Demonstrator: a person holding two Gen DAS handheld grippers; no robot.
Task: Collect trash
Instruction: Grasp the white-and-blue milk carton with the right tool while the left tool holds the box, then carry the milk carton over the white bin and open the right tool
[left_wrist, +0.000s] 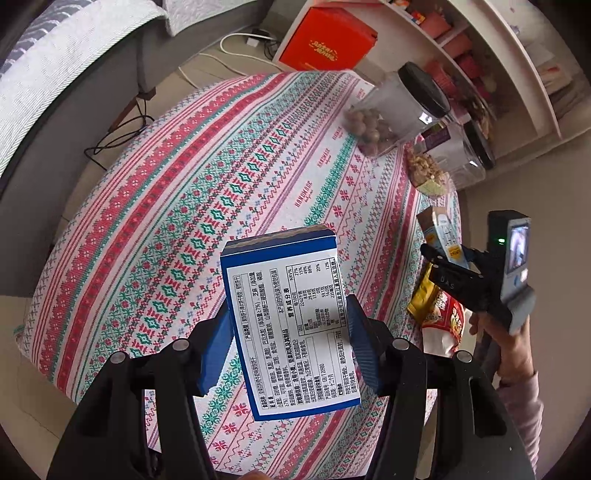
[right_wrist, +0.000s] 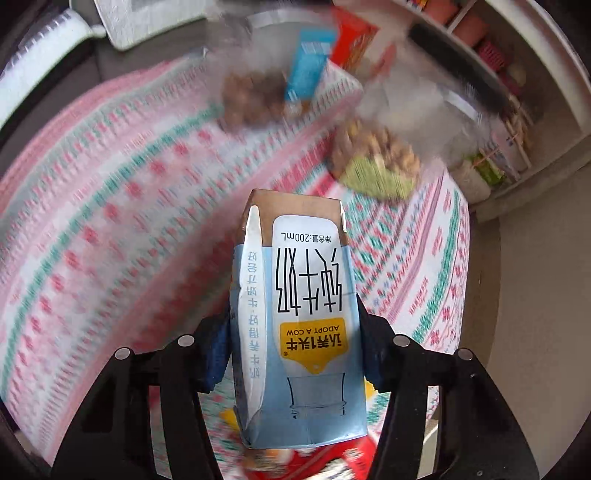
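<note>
Blue cracker box (left_wrist: 291, 325), stiff and probably light, is pinched across its sides by the left gripper (left_wrist: 288, 339) above the tabletop (left_wrist: 166, 206); right gripper (right_wrist: 295, 354) clamps a crushable milk carton (right_wrist: 299, 325) mid-body.

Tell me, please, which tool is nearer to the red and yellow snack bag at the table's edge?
Right. The right tool, holding the milk carton, hovers just above the snack bag; the left tool, gripping the blue box, sits farther along the table.

Far right of counter (left_wrist: 155, 206): two clear lidded plastic jars (left_wrist: 399, 110), side by side.
Right edge: crinkled foil snack wrappers (left_wrist: 439, 314).
Beyond counter: shelf (left_wrist: 517, 74), sofa (left_wrist: 55, 74).
</note>
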